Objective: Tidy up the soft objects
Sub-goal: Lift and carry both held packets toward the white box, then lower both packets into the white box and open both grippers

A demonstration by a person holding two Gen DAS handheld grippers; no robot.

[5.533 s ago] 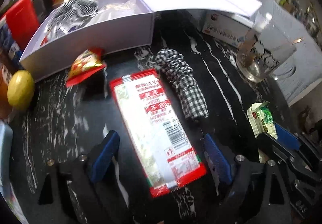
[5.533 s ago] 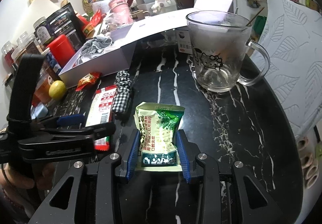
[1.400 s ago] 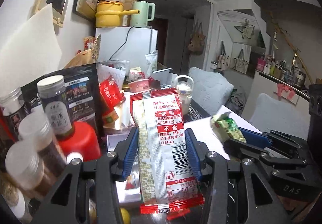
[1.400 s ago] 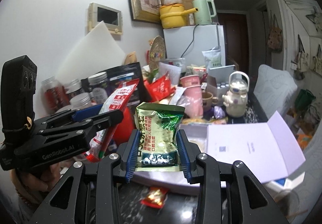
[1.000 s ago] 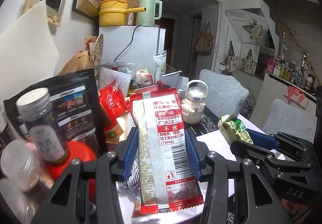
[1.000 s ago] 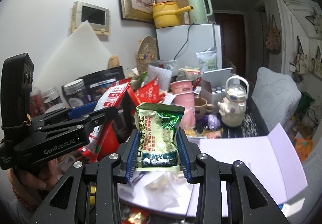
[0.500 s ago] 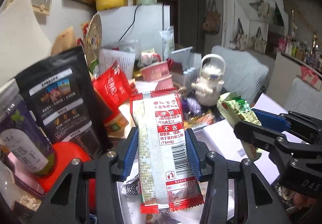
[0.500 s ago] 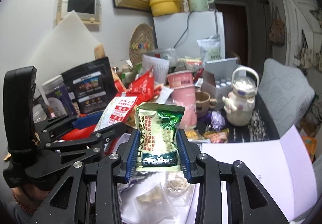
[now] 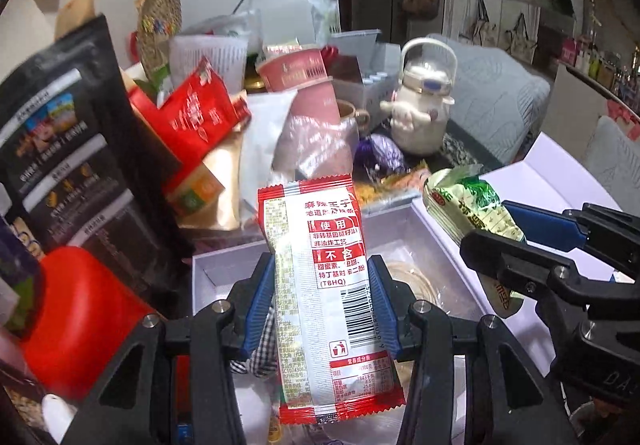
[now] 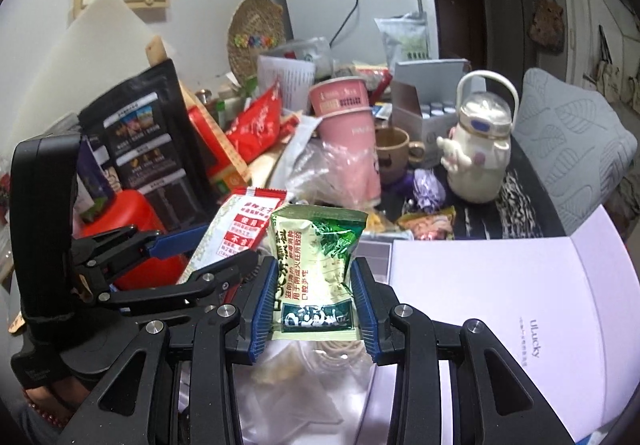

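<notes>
Carrying: both packets hang over the open white box (image 9: 224, 265).
Left gripper (image 9: 322, 309): pads clamped on the red-and-white snack packet (image 9: 328, 285), long axis running along the fingers.
Right gripper (image 10: 316, 309): pads clamped on the green packet (image 10: 316, 265), upright between them.
Key relation: the box lies straight below and ahead of both claws, plastic bags (image 10: 280, 373) already inside.
Nearer hand: neither; they sit side by side.
Next, likely: lower and let go.

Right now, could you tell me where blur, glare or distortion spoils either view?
Left wrist: black pouch smeared at the left edge, glare on the red packet, walls bowed. Right wrist: sharper, green packet readable; white lid washed out, corners vignetted.
</notes>
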